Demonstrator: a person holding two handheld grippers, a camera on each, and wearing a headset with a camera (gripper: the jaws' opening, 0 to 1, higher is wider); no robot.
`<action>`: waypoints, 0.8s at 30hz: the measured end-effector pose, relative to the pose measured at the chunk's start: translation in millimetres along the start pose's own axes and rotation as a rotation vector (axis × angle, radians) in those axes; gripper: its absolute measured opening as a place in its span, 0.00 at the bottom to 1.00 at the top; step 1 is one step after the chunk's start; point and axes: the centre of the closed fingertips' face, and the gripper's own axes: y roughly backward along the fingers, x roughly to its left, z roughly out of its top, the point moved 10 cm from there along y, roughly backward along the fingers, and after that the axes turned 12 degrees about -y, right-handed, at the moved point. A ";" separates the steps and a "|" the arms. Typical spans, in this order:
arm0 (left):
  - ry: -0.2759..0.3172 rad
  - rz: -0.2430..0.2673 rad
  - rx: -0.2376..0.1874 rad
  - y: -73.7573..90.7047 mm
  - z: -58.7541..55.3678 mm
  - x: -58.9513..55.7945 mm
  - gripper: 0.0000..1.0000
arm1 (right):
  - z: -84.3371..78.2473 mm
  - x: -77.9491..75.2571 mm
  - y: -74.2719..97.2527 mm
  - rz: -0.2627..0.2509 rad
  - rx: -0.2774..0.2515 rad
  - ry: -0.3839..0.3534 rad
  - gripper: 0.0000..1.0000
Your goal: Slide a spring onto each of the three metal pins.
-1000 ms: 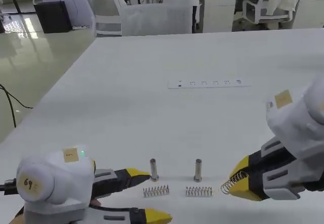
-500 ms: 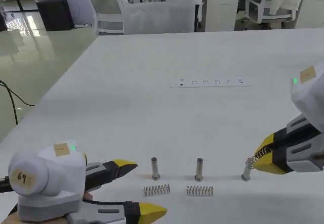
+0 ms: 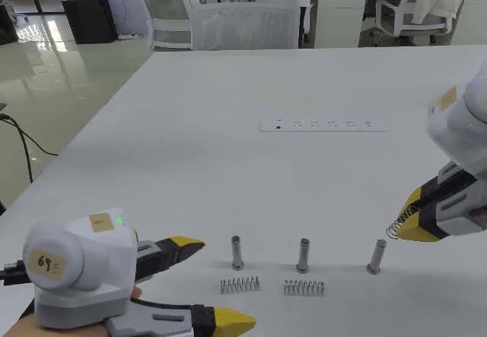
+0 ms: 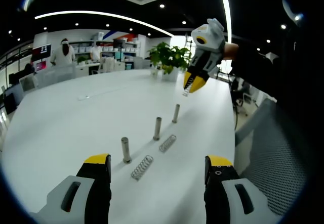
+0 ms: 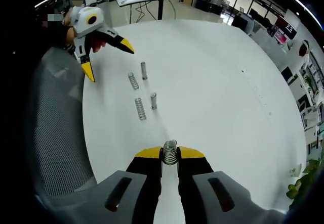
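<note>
Right gripper pinches a spring near the right pin, not yet on it. Left gripper is spread. All three pins look bare; two springs lie on the table.

The counter is plain white. The three pins on it are dull silver-grey, and the two springs lying just in front of the pins are brighter silver. The left claw has a white body, black arms and yellow tips, with a tan sticker and a green light. The right claw has the same colours, and the spring in it is silver.
</note>
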 end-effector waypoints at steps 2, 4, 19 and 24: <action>-0.005 -0.005 0.004 -0.7 0.2 -1.0 0.72 | 0.9 -2.2 -4.6 0.007 0.020 0.006 0.08; -0.010 -0.006 0.007 -1.0 0.1 -1.3 0.72 | 1.5 -3.5 -8.4 0.019 0.039 0.007 0.08; -0.006 -0.020 0.011 -2.9 -1.5 -1.2 0.74 | 4.3 -11.7 -27.2 0.039 0.110 0.013 0.08; -0.002 -0.018 0.009 -2.6 -1.7 -0.7 0.73 | 4.9 -14.1 -31.9 0.042 0.125 0.013 0.08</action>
